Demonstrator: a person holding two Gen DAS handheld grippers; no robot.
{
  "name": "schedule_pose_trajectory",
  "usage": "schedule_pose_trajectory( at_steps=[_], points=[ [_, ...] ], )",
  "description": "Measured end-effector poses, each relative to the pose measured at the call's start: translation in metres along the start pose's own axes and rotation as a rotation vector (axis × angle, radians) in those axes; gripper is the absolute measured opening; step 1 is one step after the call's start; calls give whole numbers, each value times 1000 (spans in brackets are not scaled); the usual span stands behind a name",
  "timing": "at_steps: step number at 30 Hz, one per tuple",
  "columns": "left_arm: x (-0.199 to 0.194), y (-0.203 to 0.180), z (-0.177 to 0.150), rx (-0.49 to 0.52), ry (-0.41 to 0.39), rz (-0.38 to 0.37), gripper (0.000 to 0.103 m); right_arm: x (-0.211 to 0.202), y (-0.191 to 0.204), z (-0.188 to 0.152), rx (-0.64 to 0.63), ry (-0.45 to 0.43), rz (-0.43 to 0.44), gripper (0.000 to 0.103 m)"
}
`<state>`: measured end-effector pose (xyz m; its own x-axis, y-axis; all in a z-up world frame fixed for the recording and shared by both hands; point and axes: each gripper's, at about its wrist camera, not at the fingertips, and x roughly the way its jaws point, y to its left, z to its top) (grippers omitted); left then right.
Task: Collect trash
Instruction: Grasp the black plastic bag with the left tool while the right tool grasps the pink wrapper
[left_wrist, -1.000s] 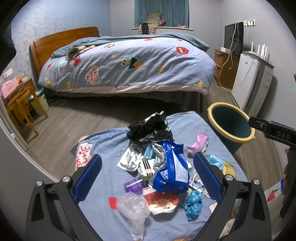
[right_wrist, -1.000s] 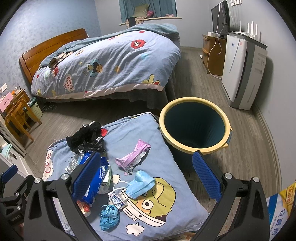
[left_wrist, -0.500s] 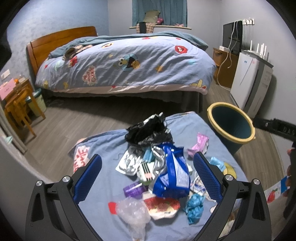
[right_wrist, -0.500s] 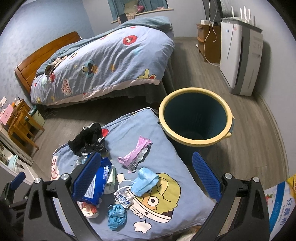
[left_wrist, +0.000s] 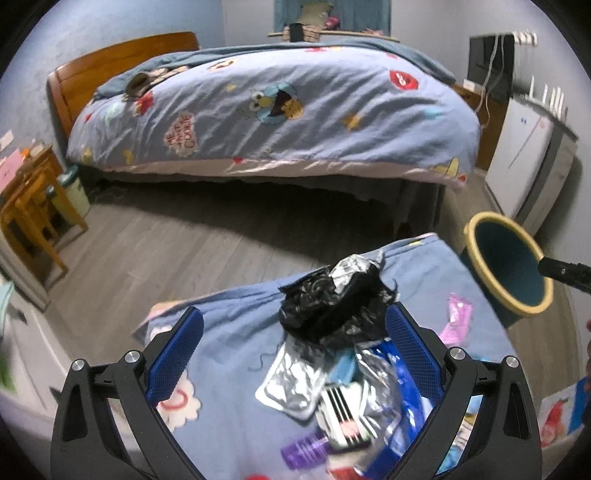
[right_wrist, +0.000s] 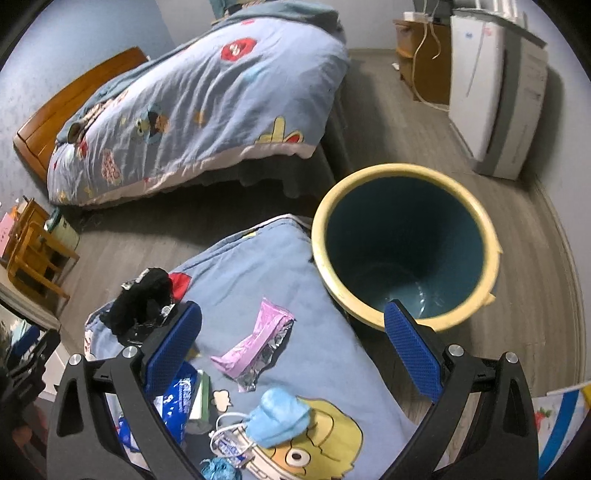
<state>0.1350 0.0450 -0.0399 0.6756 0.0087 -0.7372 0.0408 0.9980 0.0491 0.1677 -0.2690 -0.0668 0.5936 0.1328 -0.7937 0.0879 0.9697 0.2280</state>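
I hold both grippers over a blue cartoon-print cushion (right_wrist: 258, 280) littered with trash, beside a yellow-rimmed bin (right_wrist: 402, 247) on a grey plank floor (left_wrist: 184, 251).

The left gripper (left_wrist: 293, 350) stands with its blue pads wide apart and nothing between them. Just ahead of its fingertips, nearer the right pad, sits a crumpled black plastic bag (left_wrist: 332, 306). Between the fingers lie a silver foil pouch (left_wrist: 291, 380), a striped carton (left_wrist: 343, 410) and a blue snack bag (left_wrist: 399, 380) pressed up by the right finger; a purple wrapper (left_wrist: 303, 448) lies blurred at the base. The cushion's far edge runs just beyond the black bag, with bare floor between it and the bed (left_wrist: 277, 107).

The right gripper (right_wrist: 293, 341) is likewise spread wide and empty. Between its fingers lies a pink foil wrapper (right_wrist: 255, 341), its long axis slanting from near the left finger's base up toward the right, the torn silver end nearest me. A blue face mask (right_wrist: 279, 419) sits closer in. The bin's open mouth faces up just ahead of the right fingertip, its rim touching the cushion's right edge. Open floor lies to the right of the bin, bounded by a white appliance (right_wrist: 495, 92) at the wall.
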Motion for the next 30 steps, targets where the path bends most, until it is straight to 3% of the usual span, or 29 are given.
schedule_pose_trajectory(
  at_steps=[8, 17, 19, 23, 25, 30],
  points=[
    [54, -30, 12, 119, 44, -45, 93, 68, 9, -2, 12, 177, 59, 66],
    [103, -45, -3, 224, 180, -76, 59, 118, 21, -20, 8, 314, 61, 47],
    [108, -43, -7, 231, 207, -70, 46, 125, 19, -24, 18, 337, 56, 35],
    [110, -39, -11, 239, 227, -65, 30, 125, 17, -26, 43, 351, 74, 23],
    [108, -39, -10, 241, 225, -64, 17, 122, 17, -25, 53, 342, 80, 19],
    [88, -35, 1, 209, 147, -59, 12, 105, 17, -11, 66, 292, 111, 14]
  ],
)
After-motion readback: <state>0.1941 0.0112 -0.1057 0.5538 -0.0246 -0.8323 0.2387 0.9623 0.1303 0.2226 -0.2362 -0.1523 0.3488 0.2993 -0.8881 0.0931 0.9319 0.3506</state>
